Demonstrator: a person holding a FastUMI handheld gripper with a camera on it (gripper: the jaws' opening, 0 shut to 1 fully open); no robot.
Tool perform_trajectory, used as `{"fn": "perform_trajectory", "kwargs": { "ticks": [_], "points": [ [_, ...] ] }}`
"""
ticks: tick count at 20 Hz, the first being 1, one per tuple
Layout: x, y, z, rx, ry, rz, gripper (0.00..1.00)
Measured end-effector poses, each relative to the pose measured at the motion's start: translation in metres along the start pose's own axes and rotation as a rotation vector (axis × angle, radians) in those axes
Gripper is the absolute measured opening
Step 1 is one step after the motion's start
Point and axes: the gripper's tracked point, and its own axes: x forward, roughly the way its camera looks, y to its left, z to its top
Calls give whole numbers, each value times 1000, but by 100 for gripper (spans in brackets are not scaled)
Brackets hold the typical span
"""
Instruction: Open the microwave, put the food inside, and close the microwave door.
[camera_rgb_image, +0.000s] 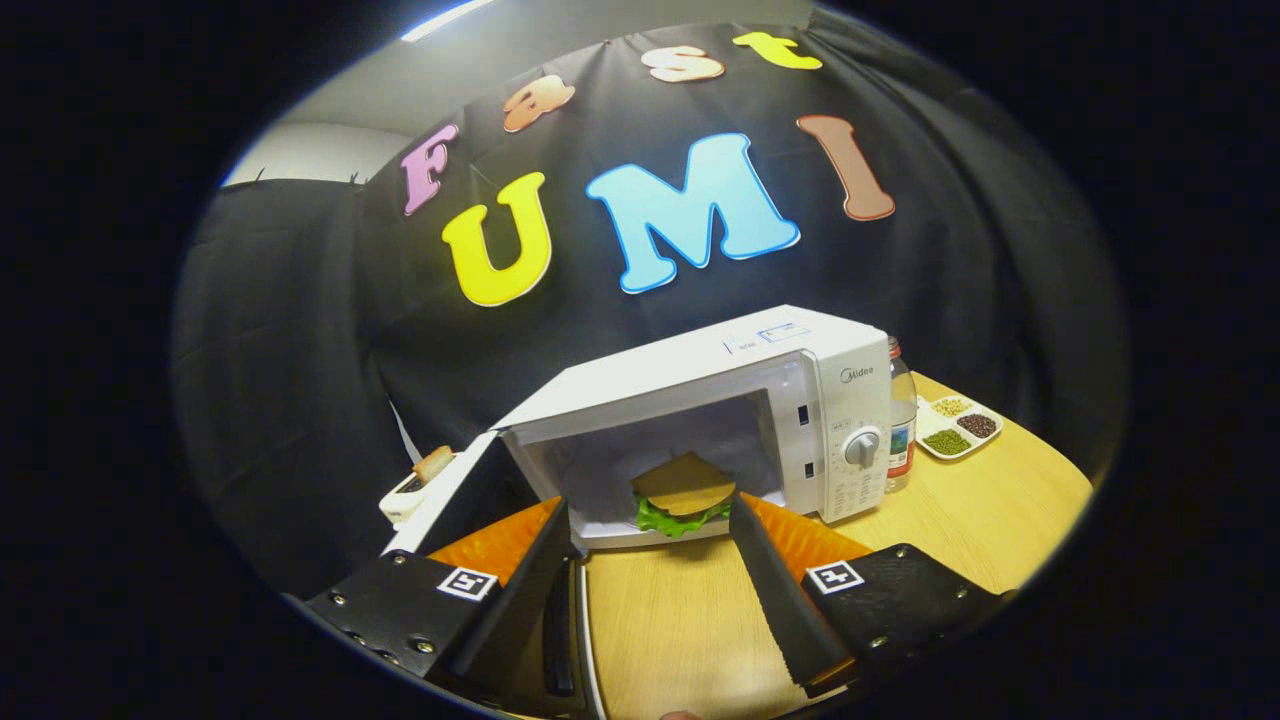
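A white microwave (720, 400) stands on a light wooden table (960, 520) in front of a black cloth wall. Its door (470, 490) is swung wide open to the left, with the dark inner side of the door facing the opening. Inside the pale cavity, near the front edge, lies a sandwich (683, 494): a round brown bun on top with green lettuce showing beneath it.

The tongs (650, 515) point toward the open microwave with their two fingers spread apart. The sandwich sits between the fingertips, just beyond them, and neither finger clearly presses on it. The left finger reaches up close beside the open door; the right finger's tip sits near the lower front of the microwave, below the control panel.

The control panel on the microwave's right side has a round knob (862, 447). Just beside the microwave on that side stands a clear plastic bottle (902, 420). Farther right on the table is a small white divided tray (957, 425) holding beans or grains in separate sections. Left of the open door, a small white toaster (412, 492) holds a slice of bread.
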Motion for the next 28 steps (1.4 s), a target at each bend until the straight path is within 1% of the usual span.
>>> {"fn": "perform_trajectory", "kwargs": {
  "ticks": [5,9,12,14,17,18,20,21,22,23,24,25,27,28],
  "points": [
    [-60,48,4,-71,-30,58,97],
    [-100,87,5,-109,-78,131,97],
    [-120,115,-5,-132,-81,188,97],
    [-132,137,-16,-146,-72,246,97],
    [-142,165,-36,-178,-43,303,97],
    [-146,174,-42,-192,-32,322,87],
    [-148,195,-59,-224,-16,371,72],
    [-146,197,-66,-247,-15,368,53],
    [-146,201,-74,-252,11,386,33],
    [-141,211,-94,-249,60,416,14],
    [-125,205,-106,-272,70,362,17],
    [-132,188,-106,-287,76,339,0],
    [-115,186,-134,-268,158,341,0],
    [-109,177,-137,-272,167,319,0]
  ]
}}
